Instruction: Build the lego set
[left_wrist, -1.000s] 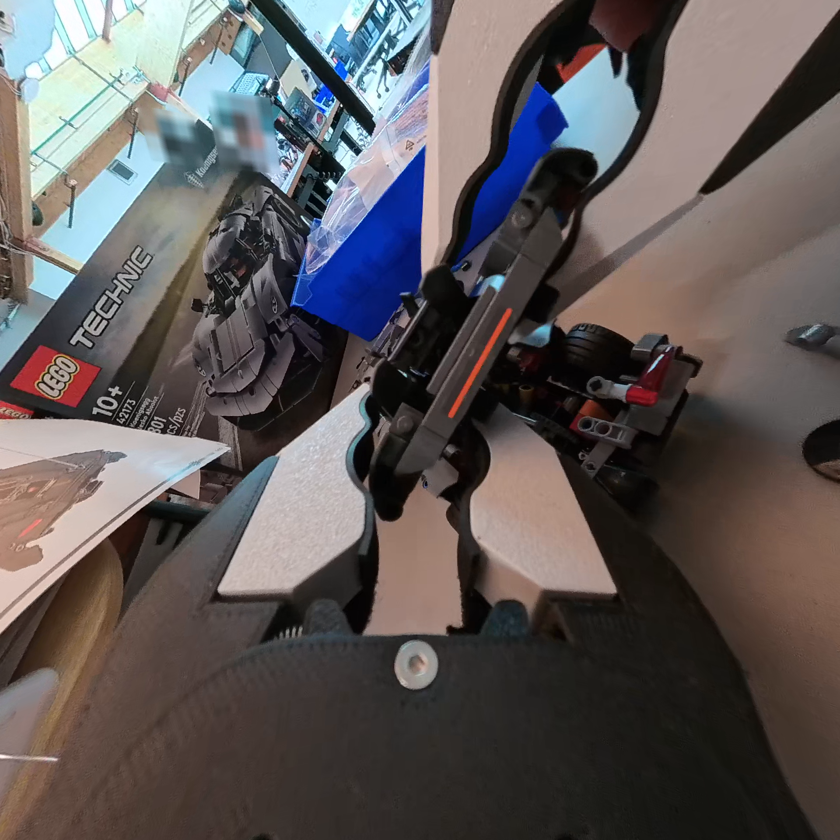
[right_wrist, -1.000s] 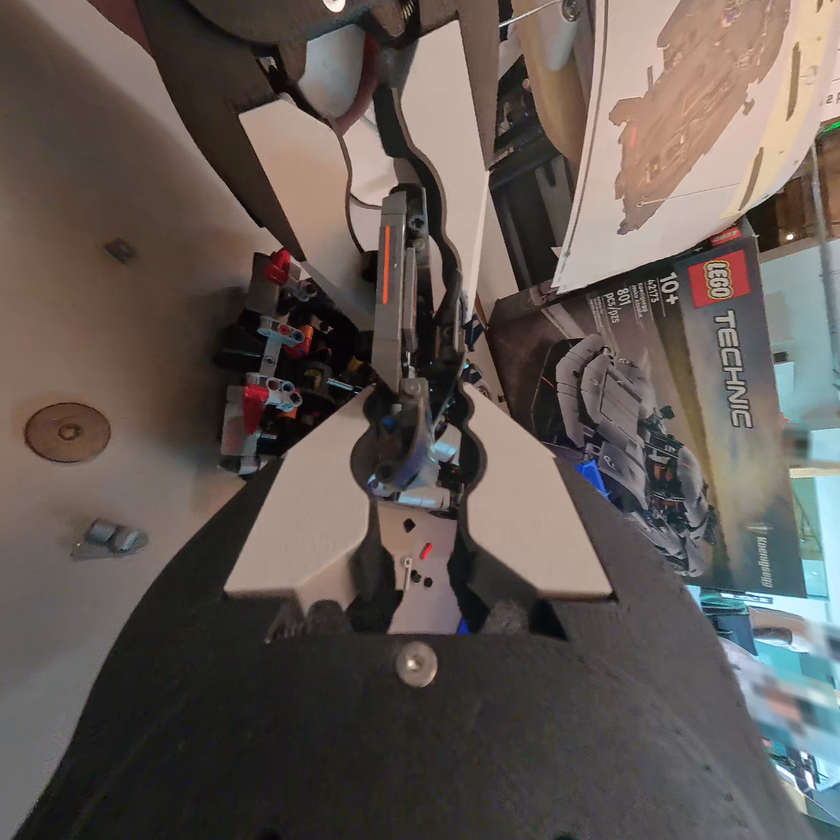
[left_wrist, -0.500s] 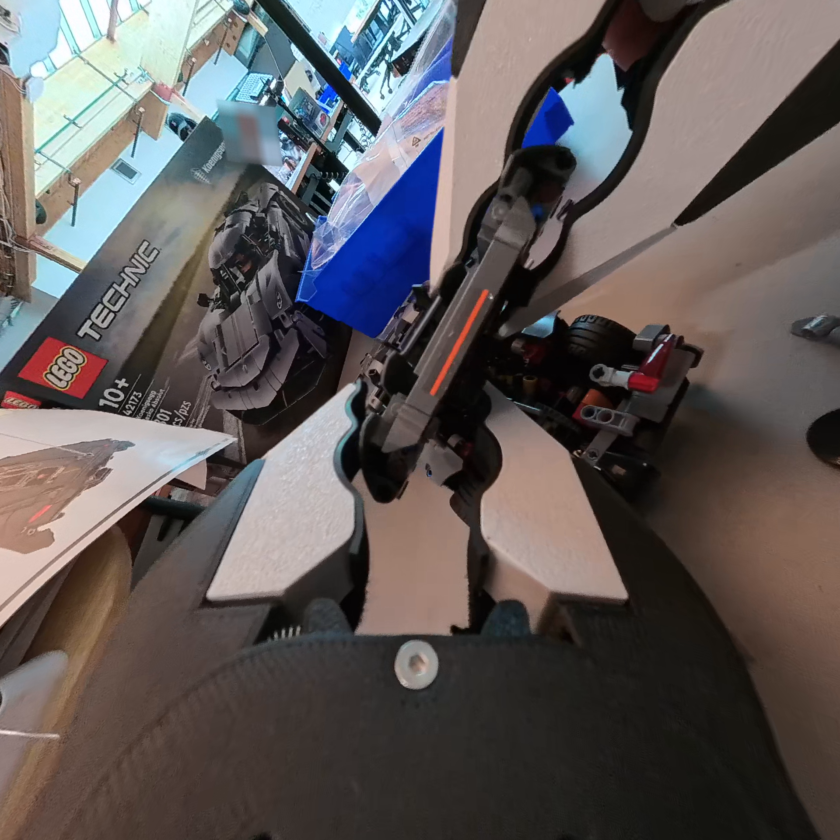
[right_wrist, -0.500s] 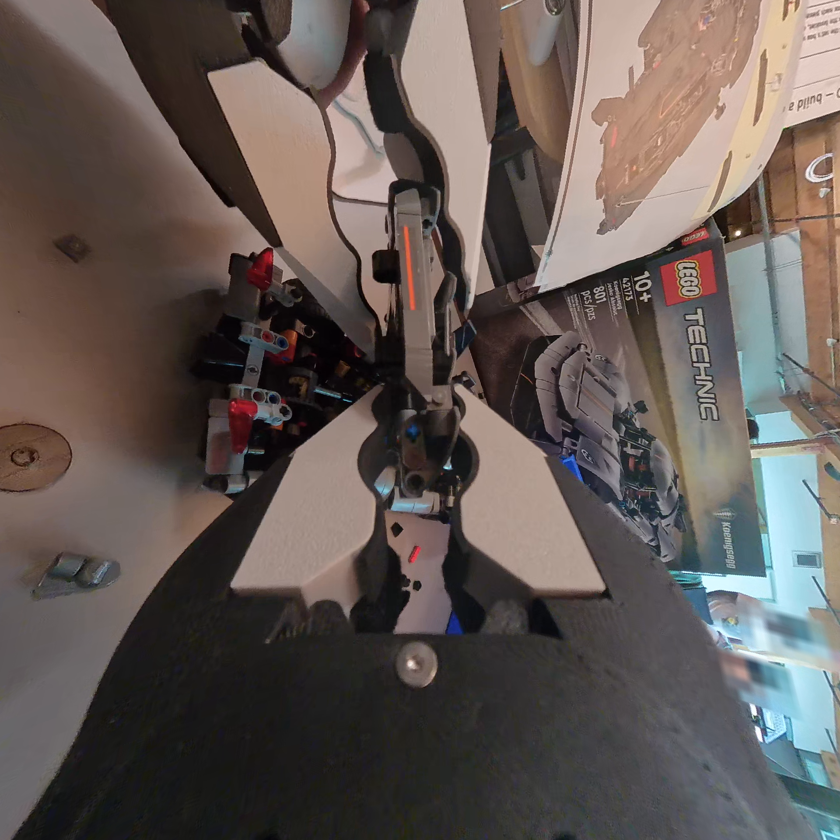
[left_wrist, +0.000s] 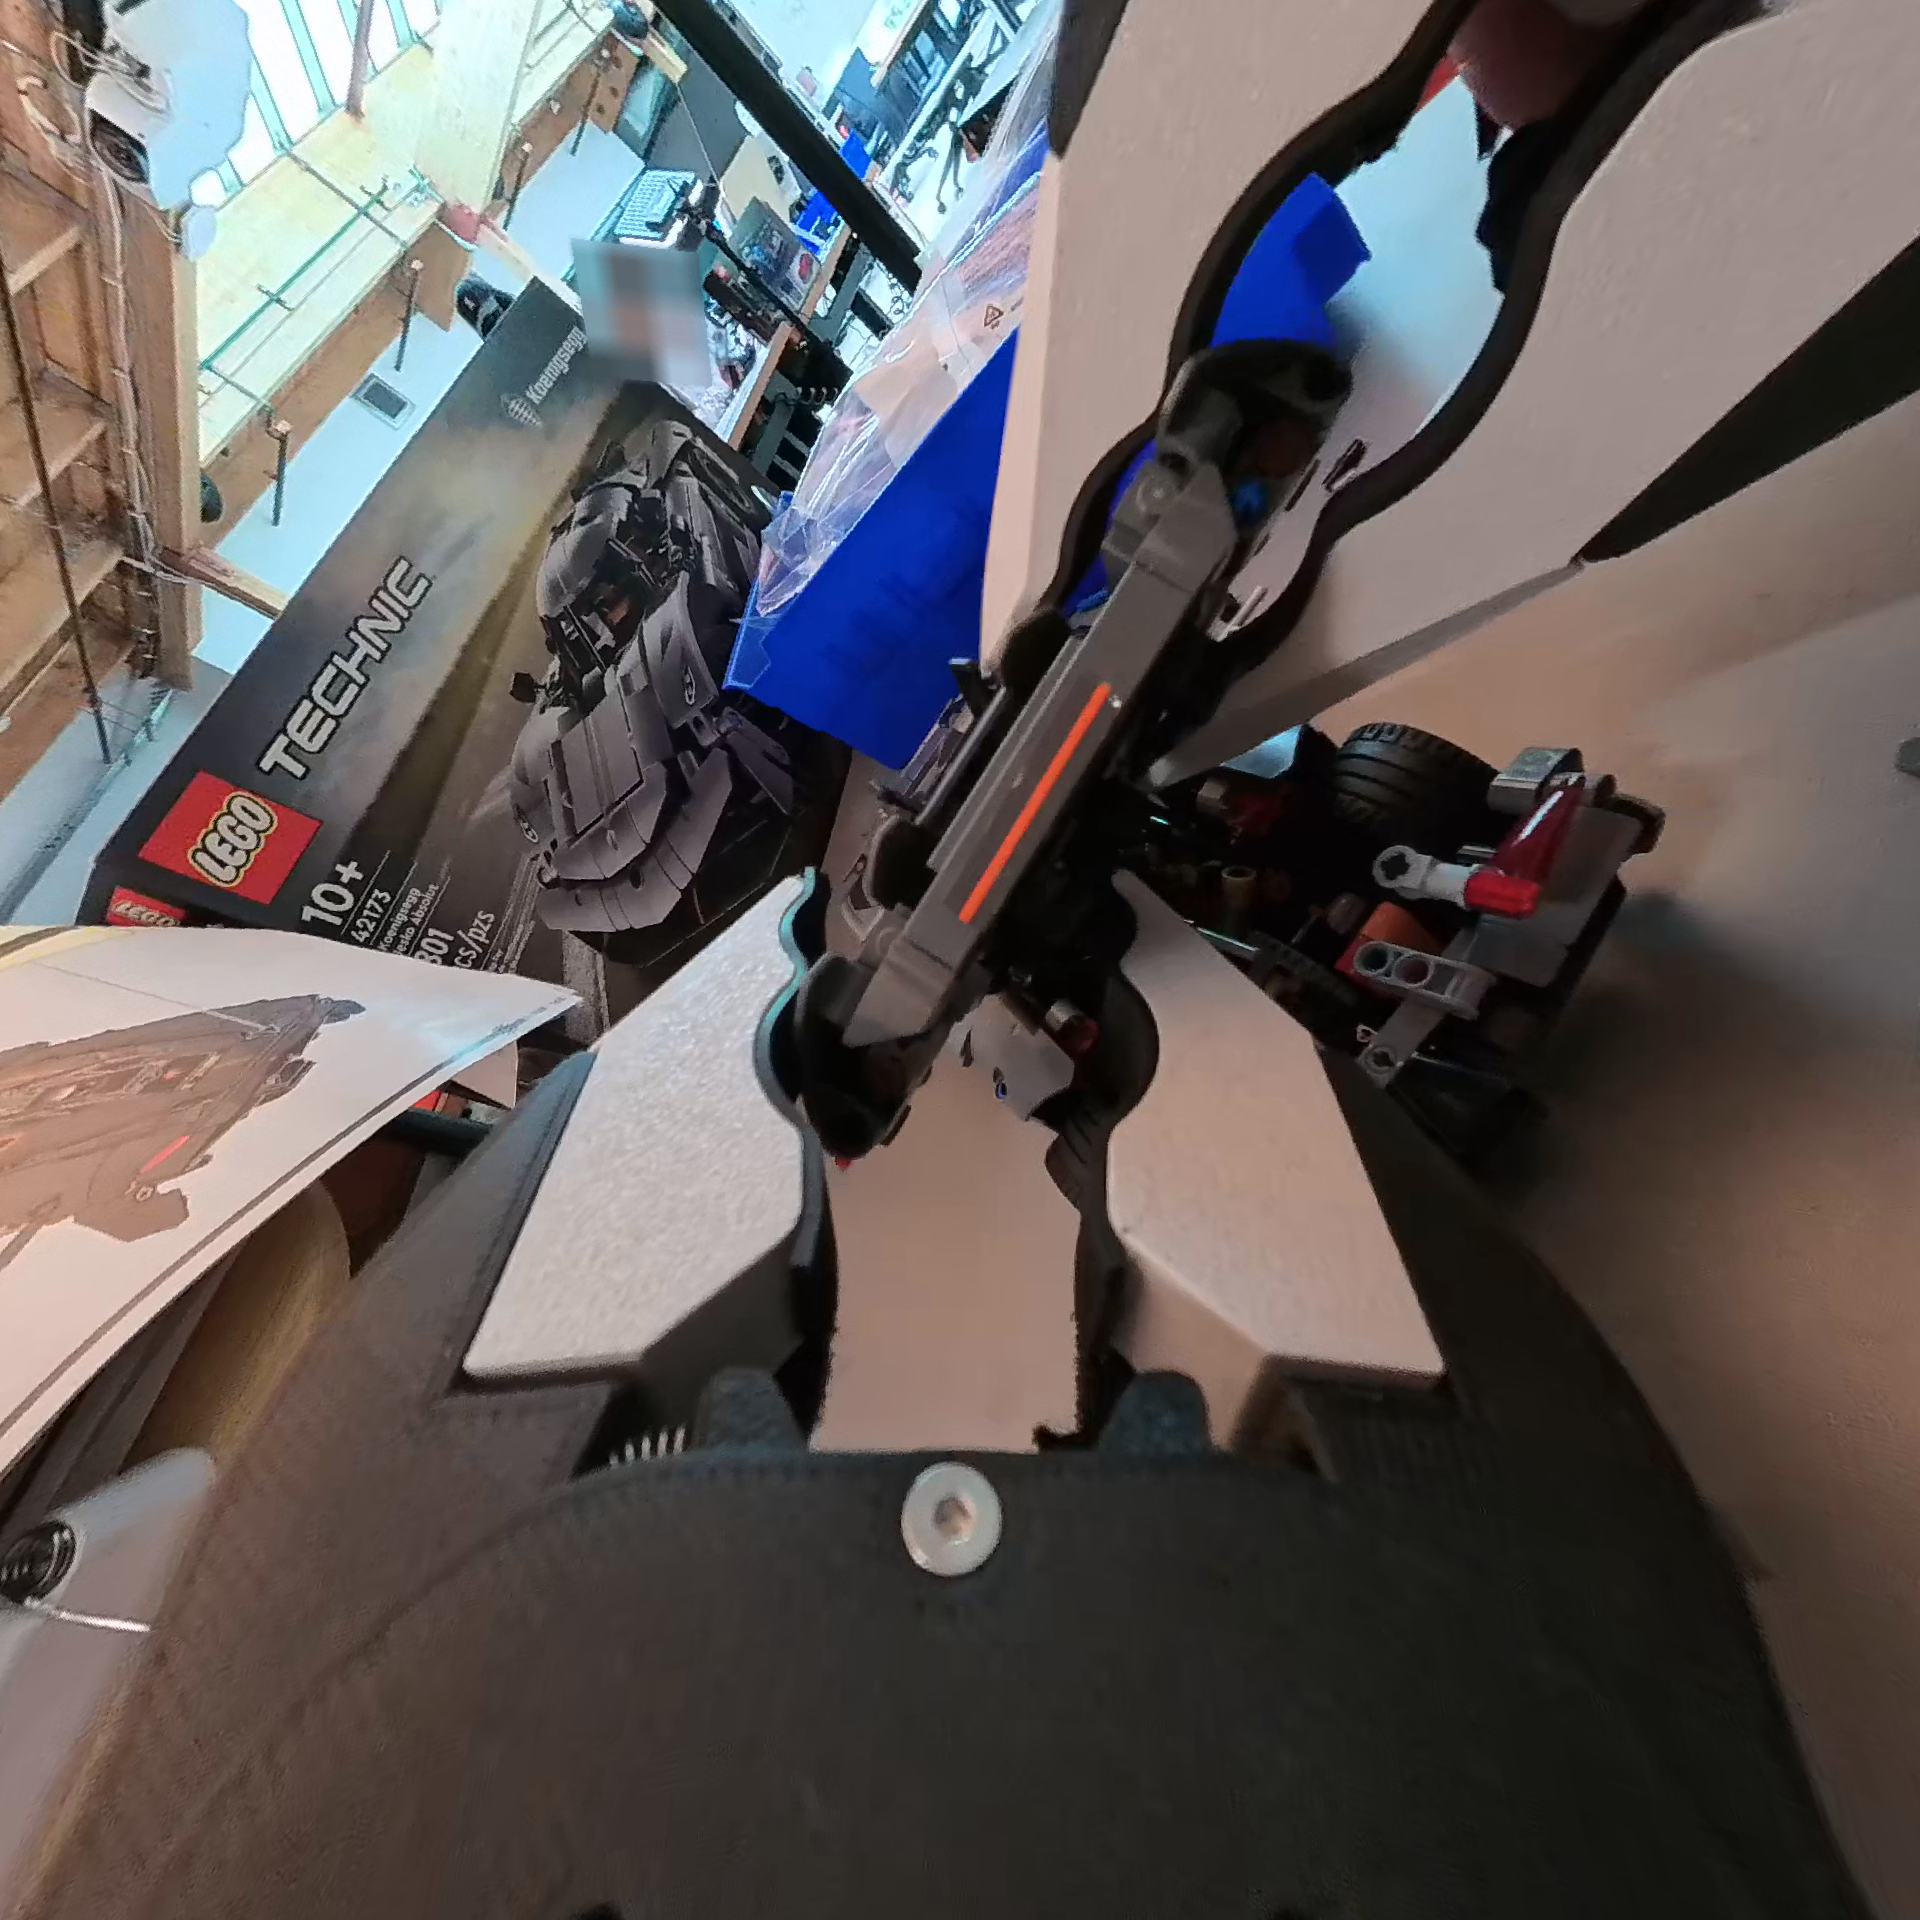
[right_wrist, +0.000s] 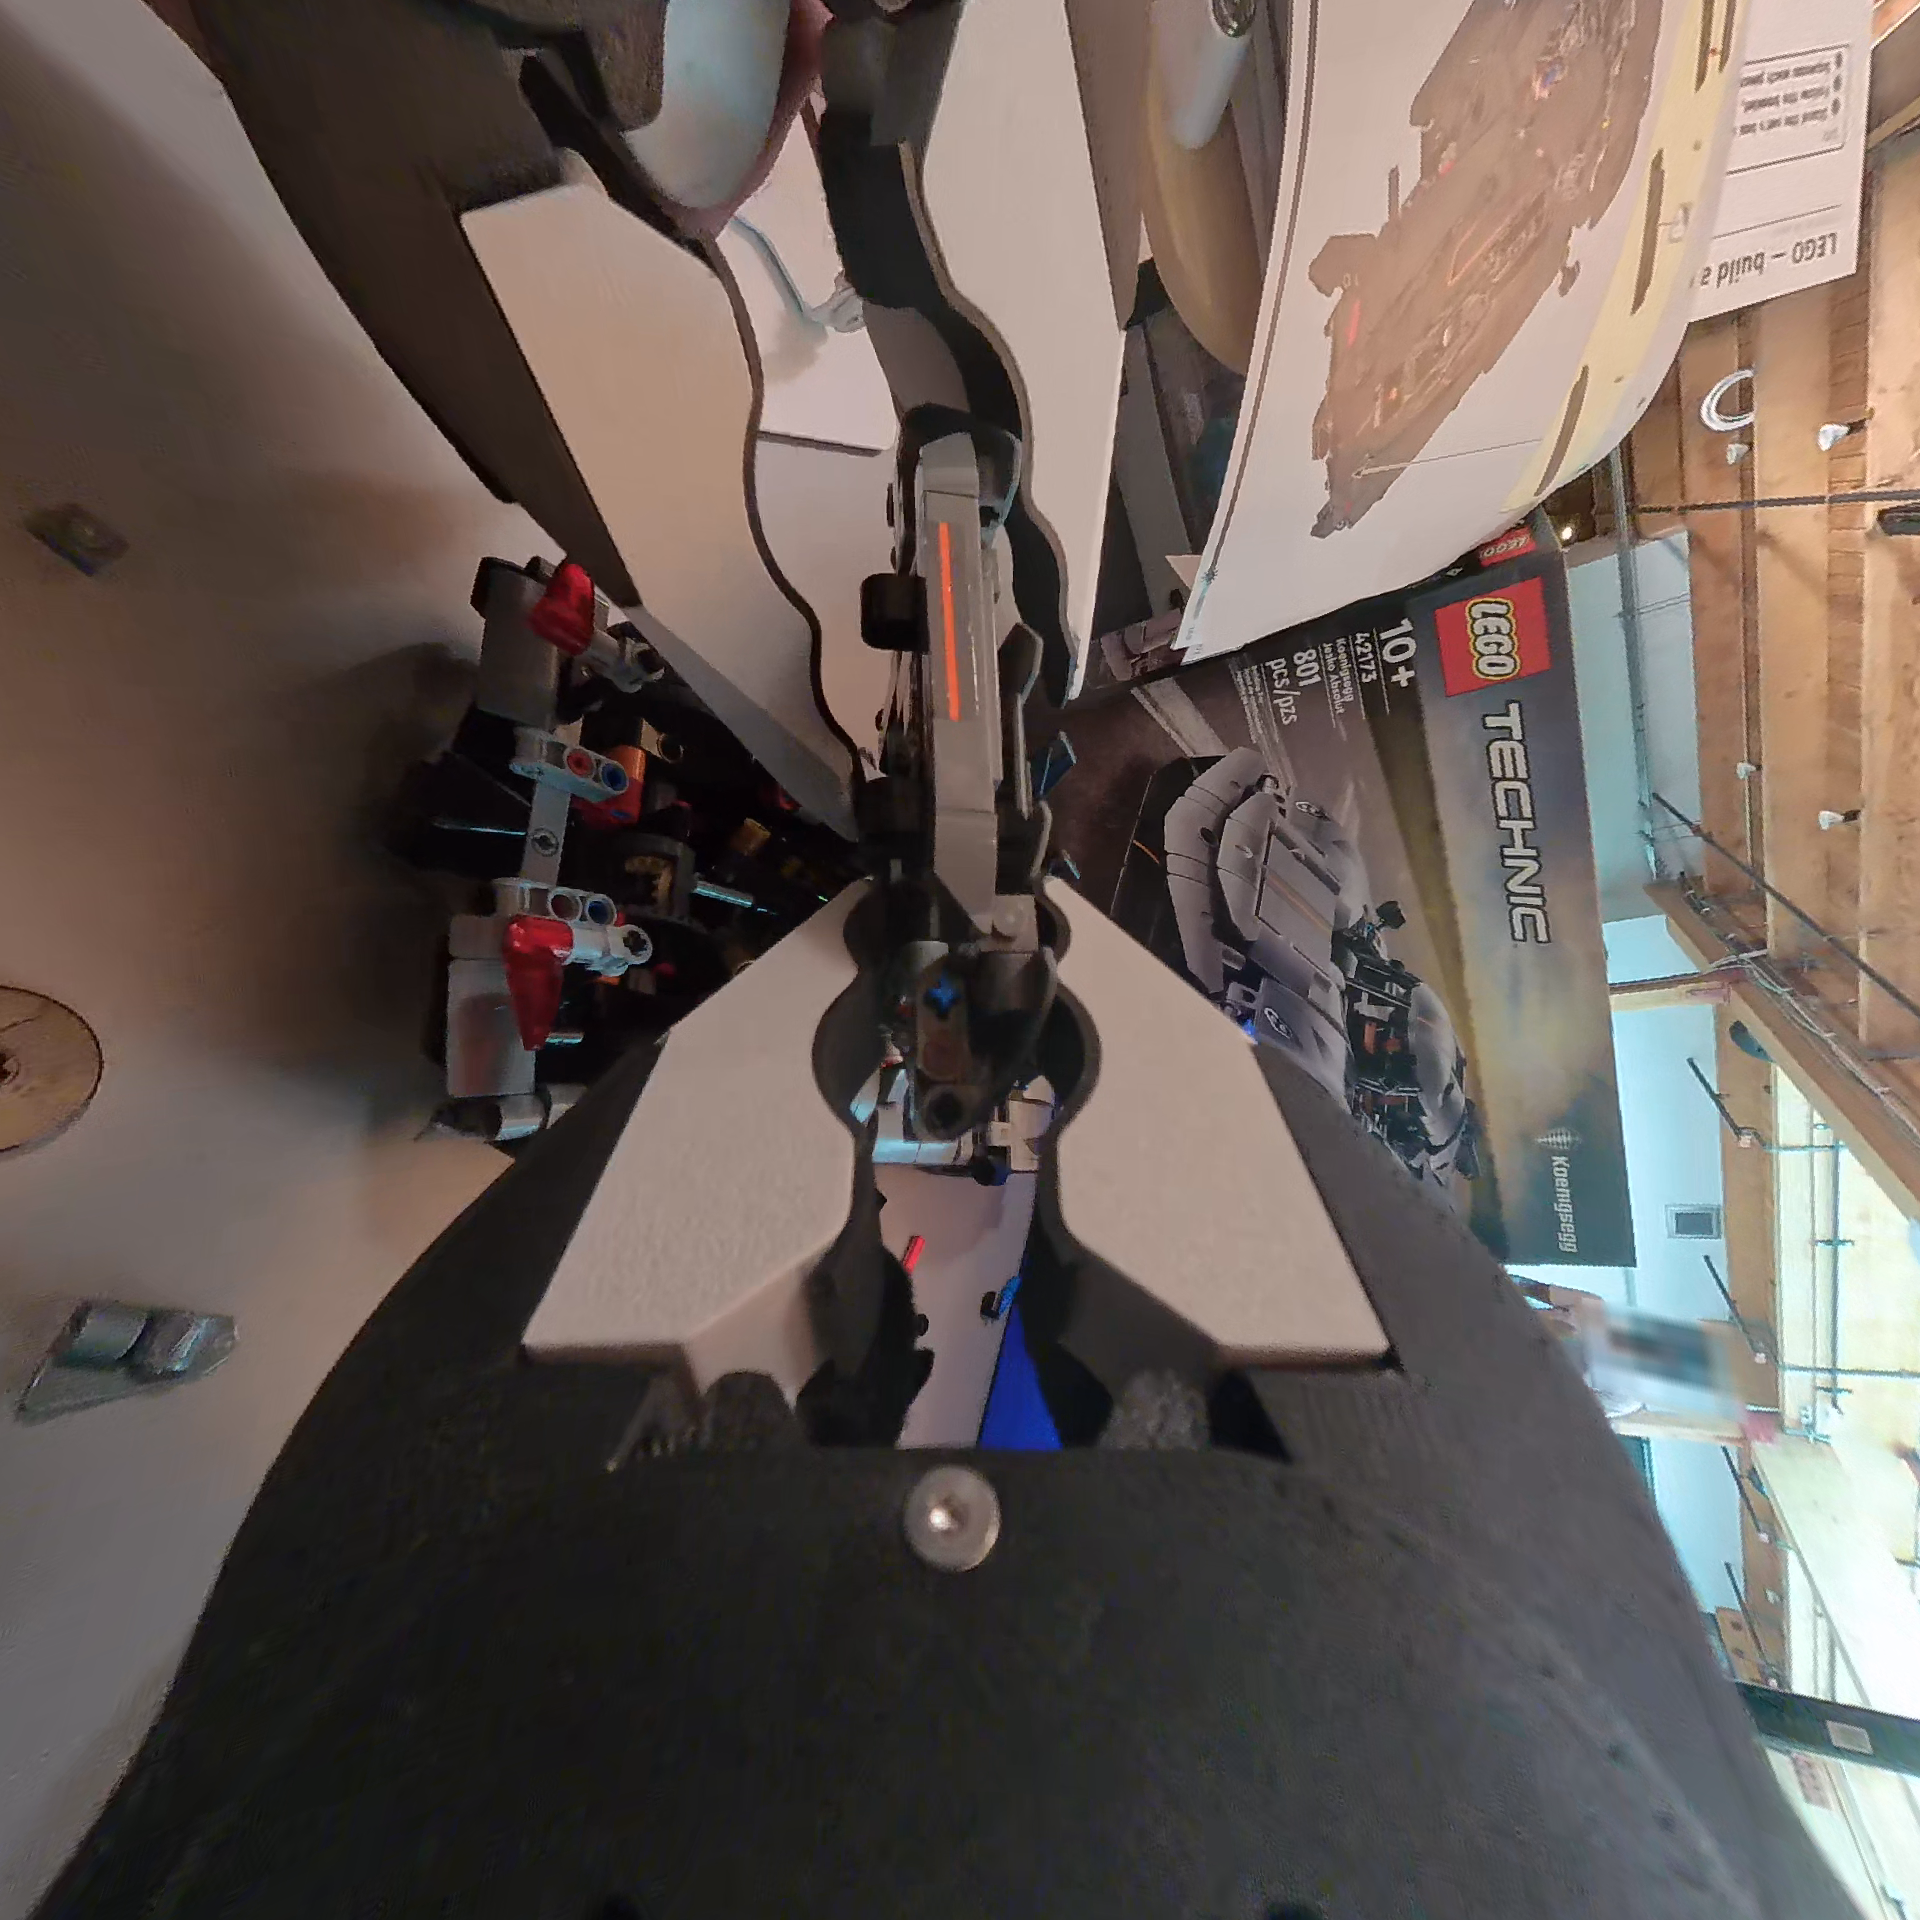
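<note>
A long grey panel (left_wrist: 1039, 800) with an orange stripe is held in the air between the two grippers, one end in each: the left gripper (left_wrist: 956, 1049) has its jaws narrowed onto the near end in the left wrist view, and the right gripper (right_wrist: 956, 1070) has its jaws closed on the other end, where a blue pin shows. Each gripper also appears at the far end of the panel in the other's view. Just under the panel, on the pale tabletop (right_wrist: 187, 852), sits the partly built car (right_wrist: 582, 831), black and grey with red tail pieces and a black tyre (left_wrist: 1403, 779). Beside the car lies the set's box (right_wrist: 1455, 883), and a sheet with a printed picture of the model (left_wrist: 208, 1091) curves over a part of it. A blue bin (left_wrist: 894, 582) with clear bags stands beyond the car. A small grey piece (right_wrist: 125, 1351) and a round wooden disc (right_wrist: 42, 1070) lie apart on the tabletop, on the car's other side
</note>
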